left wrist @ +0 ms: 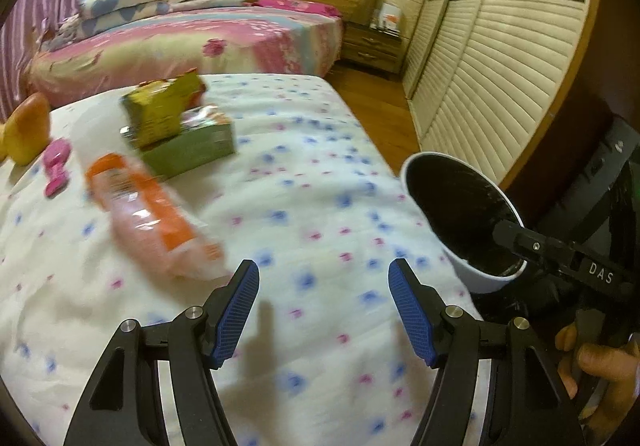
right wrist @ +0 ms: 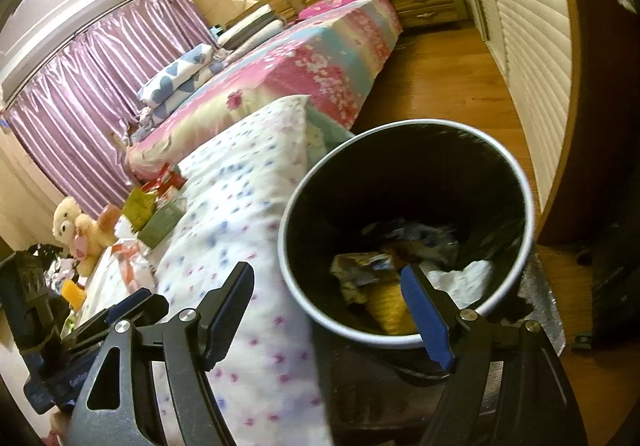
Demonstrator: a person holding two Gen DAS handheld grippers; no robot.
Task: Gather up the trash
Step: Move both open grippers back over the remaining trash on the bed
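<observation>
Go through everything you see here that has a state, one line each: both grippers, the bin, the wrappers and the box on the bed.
left gripper: open, empty, above the bedspread.
right gripper: open, empty, at the bin's rim.
trash bin: tilted toward the camera, partly filled with trash.
orange wrapper: lying flat on the bedspread, uncollected.
green box: lying on the bedspread, top open.
yellow packet: crumpled, resting on the box.

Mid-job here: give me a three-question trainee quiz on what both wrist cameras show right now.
1. True or false: the left gripper is holding the orange wrapper.
2. Multiple choice: the right gripper hovers at the rim of A) the teddy bear B) the trash bin C) the green box.
3. Fill in: the trash bin is ____ (empty / partly filled).

Key: 1 false, it is open and empty, the wrapper lying on the bedsheet; 2 B; 3 partly filled.
</observation>
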